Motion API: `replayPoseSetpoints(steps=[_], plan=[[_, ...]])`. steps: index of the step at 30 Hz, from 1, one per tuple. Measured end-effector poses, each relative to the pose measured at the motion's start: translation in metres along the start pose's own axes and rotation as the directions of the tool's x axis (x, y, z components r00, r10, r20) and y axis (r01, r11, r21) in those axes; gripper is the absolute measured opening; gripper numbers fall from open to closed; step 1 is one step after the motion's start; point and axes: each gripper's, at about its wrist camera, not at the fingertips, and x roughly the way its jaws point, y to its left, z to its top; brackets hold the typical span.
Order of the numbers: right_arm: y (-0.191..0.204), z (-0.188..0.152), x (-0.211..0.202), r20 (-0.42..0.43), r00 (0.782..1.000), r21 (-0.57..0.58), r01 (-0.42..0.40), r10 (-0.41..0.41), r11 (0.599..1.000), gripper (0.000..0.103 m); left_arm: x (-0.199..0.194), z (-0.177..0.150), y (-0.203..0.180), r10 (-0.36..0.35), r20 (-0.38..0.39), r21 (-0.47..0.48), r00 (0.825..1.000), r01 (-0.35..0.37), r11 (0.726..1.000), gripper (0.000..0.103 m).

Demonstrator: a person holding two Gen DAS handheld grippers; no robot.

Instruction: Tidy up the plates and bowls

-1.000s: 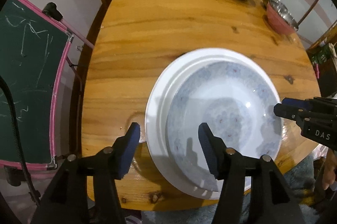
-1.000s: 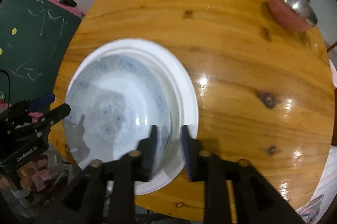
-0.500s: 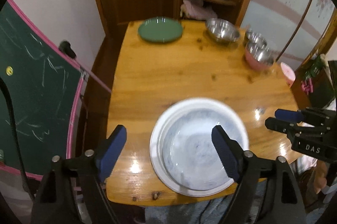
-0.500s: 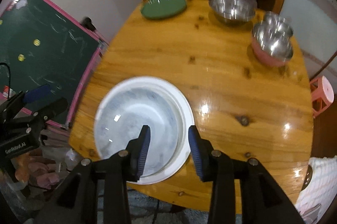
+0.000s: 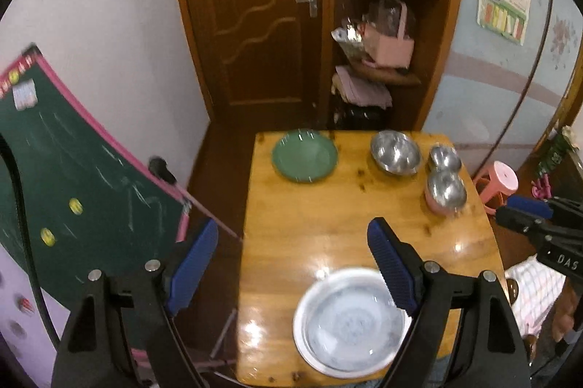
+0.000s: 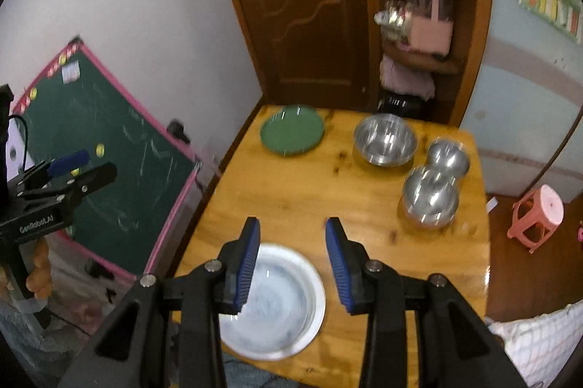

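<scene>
Patterned bowl [image 5: 351, 320], round, mouth upward, nested in a white plate [image 6: 316, 309] at the near edge of the wooden table [image 5: 309, 224]; both lie below the right gripper [image 6: 292, 264], whose fingers stand spread and empty, and below the left gripper [image 5: 291, 269], spread wide and empty. Beyond the fingers: green plate [image 5: 304, 155], empty; large steel bowl [image 5: 395, 151], empty; small steel bowl [image 5: 443, 157]; steel bowl nested in a pink bowl [image 5: 445, 194].

on the table [image 5: 313, 224]: stacked plates [image 5: 349, 318] at lower centre of frame, another plate [image 5: 304, 156] upper left, bowls [image 5: 395, 152] upper right.
</scene>
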Motion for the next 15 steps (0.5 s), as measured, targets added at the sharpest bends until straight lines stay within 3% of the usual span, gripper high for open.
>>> replayPoseSetpoints(steps=[8,15], plan=[[0.004,0.080,-0.037,0.099,0.994,0.002,0.051,-0.051,0.999,0.037,-0.024,0.090,0.021,0.107,0.080,-0.023,0.991,-0.106,0.994,0.083],[0.006,0.160,-0.023,0.139,0.986,0.012,0.086,-0.087,0.996,0.037,0.015,0.175,0.044,0.272,0.098,-0.040,0.957,-0.269,0.962,0.083]])
